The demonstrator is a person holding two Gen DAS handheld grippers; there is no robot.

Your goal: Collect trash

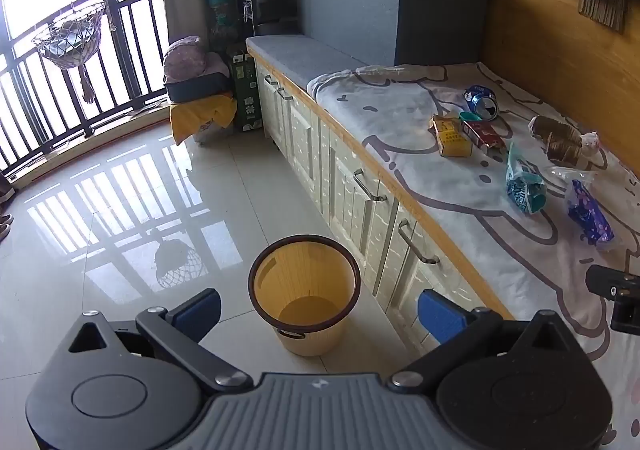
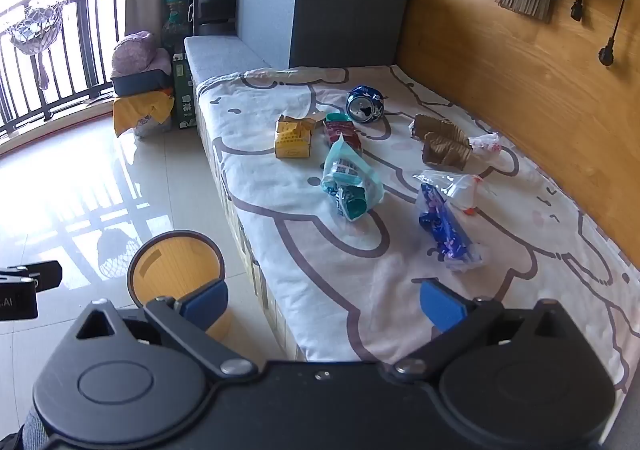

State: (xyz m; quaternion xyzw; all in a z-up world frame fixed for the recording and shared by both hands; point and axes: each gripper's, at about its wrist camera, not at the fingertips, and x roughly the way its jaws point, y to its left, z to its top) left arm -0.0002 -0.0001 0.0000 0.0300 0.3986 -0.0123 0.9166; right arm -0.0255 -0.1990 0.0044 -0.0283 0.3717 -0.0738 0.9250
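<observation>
While nothing had yet been picked up, the left wrist view listed: left gripper (image 1: 319, 310) at lower centre, jaws spread wide and empty, over the yellow bin (image 1: 305, 292), which stood upright and empty on the floor beside the bench cabinets (image 1: 360, 194). Trash lay at centre right on the printed blanket (image 1: 400, 138).

Right wrist view listed: right gripper (image 2: 324, 300) at lower centre, jaws equally wide, holding nothing. Nearest item: blue wrapper (image 2: 444, 228), right of centre, long axis running up-left to down-right. Teal bag (image 2: 348, 180), centre, long axis near vertical in the frame. Crushed can (image 2: 365, 103), upper centre, open end facing the camera. Yellow box (image 2: 293, 138), left of it.

Step judged: approach, first pick. Next move likely called for reaching forward and closing across the wrapper's short side.
</observation>
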